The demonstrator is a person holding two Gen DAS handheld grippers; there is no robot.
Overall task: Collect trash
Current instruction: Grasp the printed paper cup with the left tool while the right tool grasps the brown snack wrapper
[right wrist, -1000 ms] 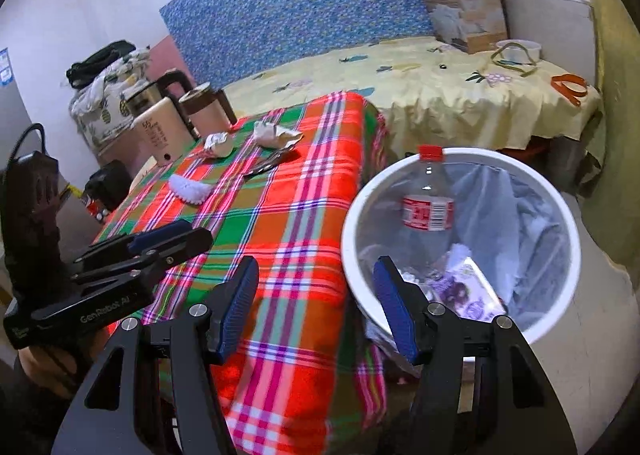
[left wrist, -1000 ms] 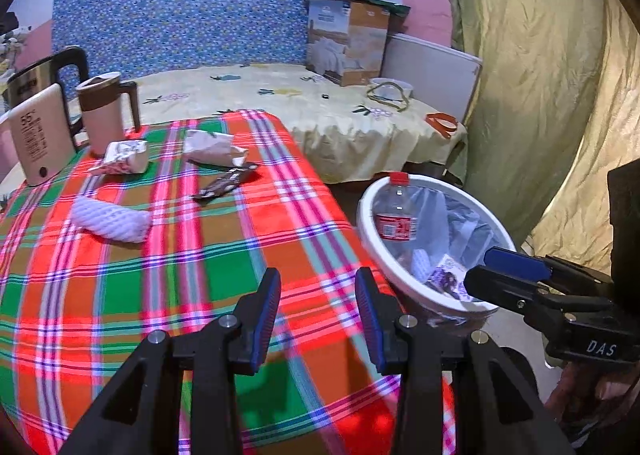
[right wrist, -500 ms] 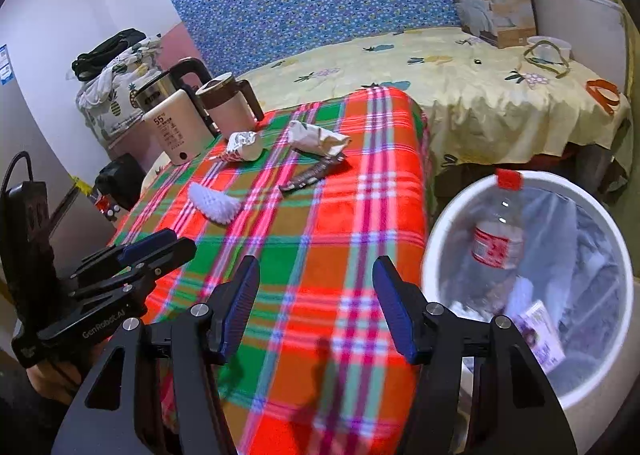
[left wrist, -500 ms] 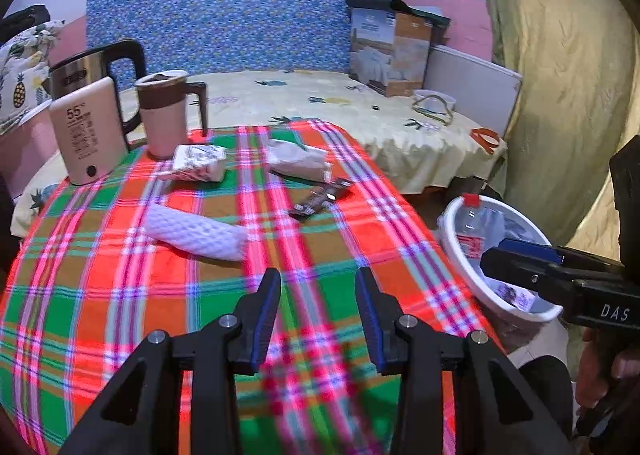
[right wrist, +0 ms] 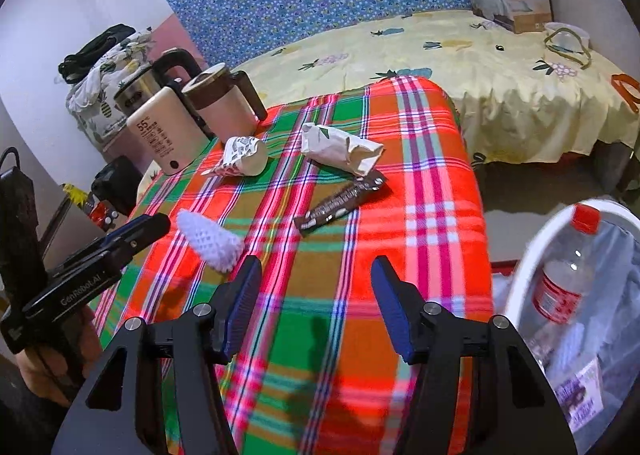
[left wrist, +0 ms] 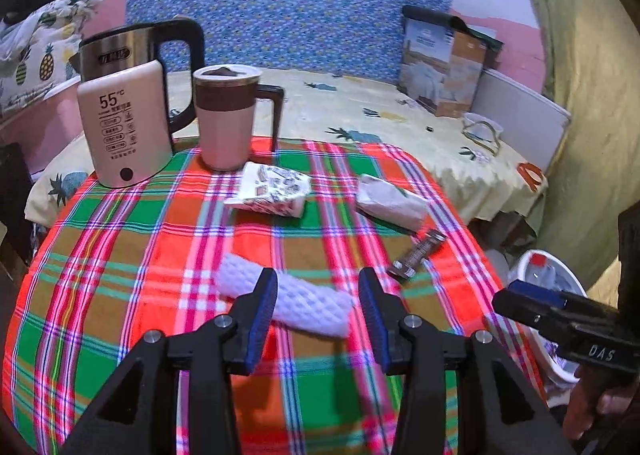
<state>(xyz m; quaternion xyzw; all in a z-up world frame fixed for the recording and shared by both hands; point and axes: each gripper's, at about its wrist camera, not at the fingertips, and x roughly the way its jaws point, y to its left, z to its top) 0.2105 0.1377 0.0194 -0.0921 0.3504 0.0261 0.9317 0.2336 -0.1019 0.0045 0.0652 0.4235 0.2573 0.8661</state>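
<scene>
Hovering over the plaid counter, the left hand-held gripper, jaws just widened, frames the foam sleeve untouched; the right hand-held gripper gapes empty.

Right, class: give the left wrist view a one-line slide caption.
Open left gripper hovers over white foam netting on the plaid tablecloth.

The right gripper hangs open over the checked counter; a bottle stands in the white bin beside it
</scene>
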